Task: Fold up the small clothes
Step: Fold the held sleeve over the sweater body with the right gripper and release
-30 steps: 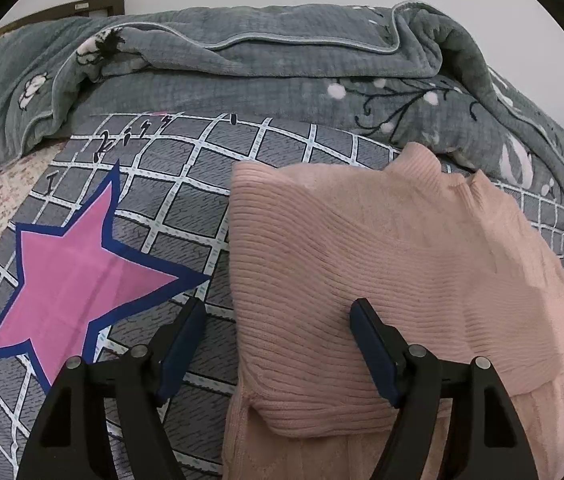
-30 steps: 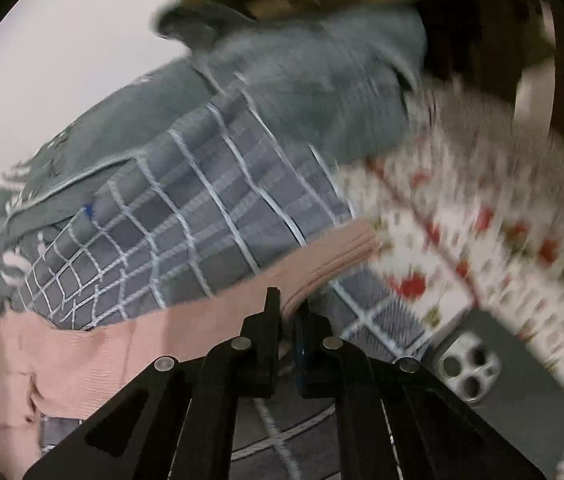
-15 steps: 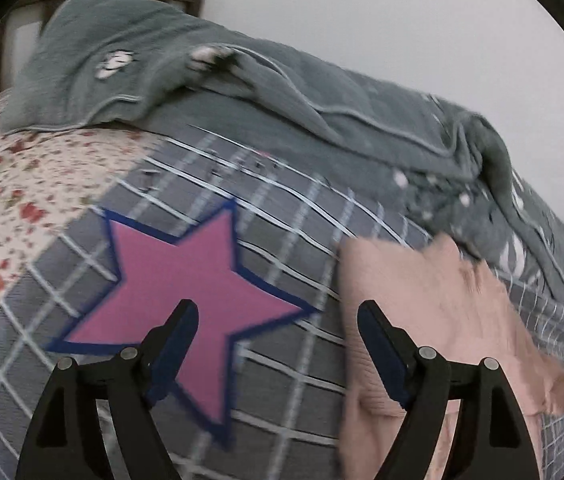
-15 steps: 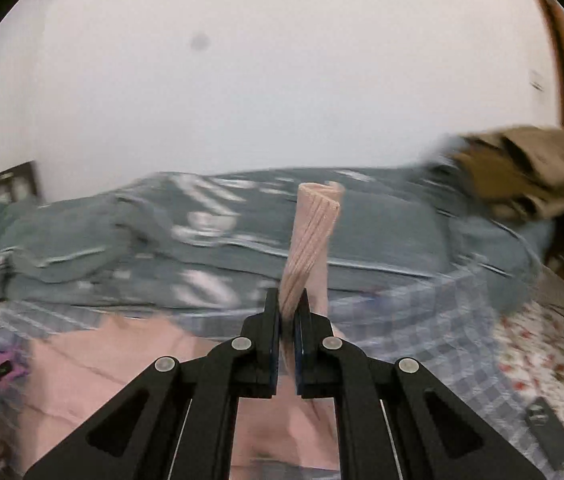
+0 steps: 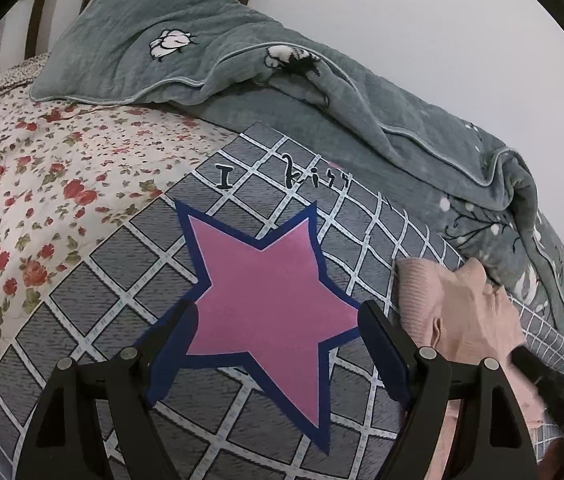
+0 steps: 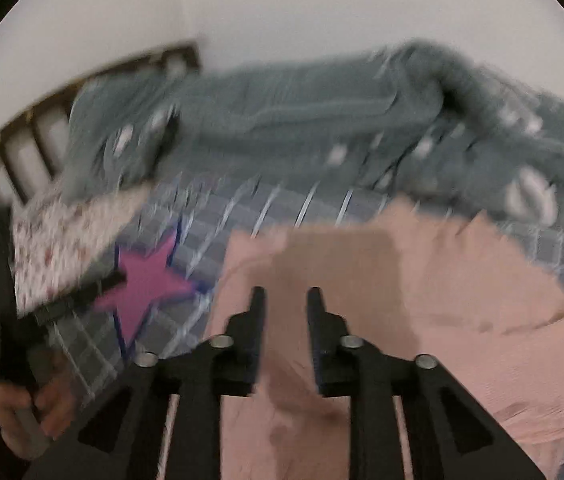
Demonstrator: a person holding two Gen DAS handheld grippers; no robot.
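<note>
A pink ribbed sweater (image 6: 462, 300) lies on the grey checked blanket (image 5: 81, 288). In the left wrist view only its left edge (image 5: 462, 308) shows, at the right. My left gripper (image 5: 275, 312) is open over the blanket's pink star (image 5: 265, 280), left of the sweater, with nothing between its fingers. My right gripper (image 6: 286, 294) hangs over the sweater with its jaws opening. A darker pink strip of the sweater (image 6: 322, 264) runs down through the gap. The picture is blurred, and the pads do not seem to press on it.
A grey-green quilt (image 5: 322, 92) is heaped along the back against a white wall. A floral sheet (image 5: 41, 184) covers the bed's left side below a dark wooden headboard (image 5: 41, 12). A hand (image 6: 21, 412) holding the left gripper shows at the lower left.
My left gripper has moved left off the sweater to above the star. My right gripper swung across the bed with the pink sleeve pinched, and its jaws have now parted.
</note>
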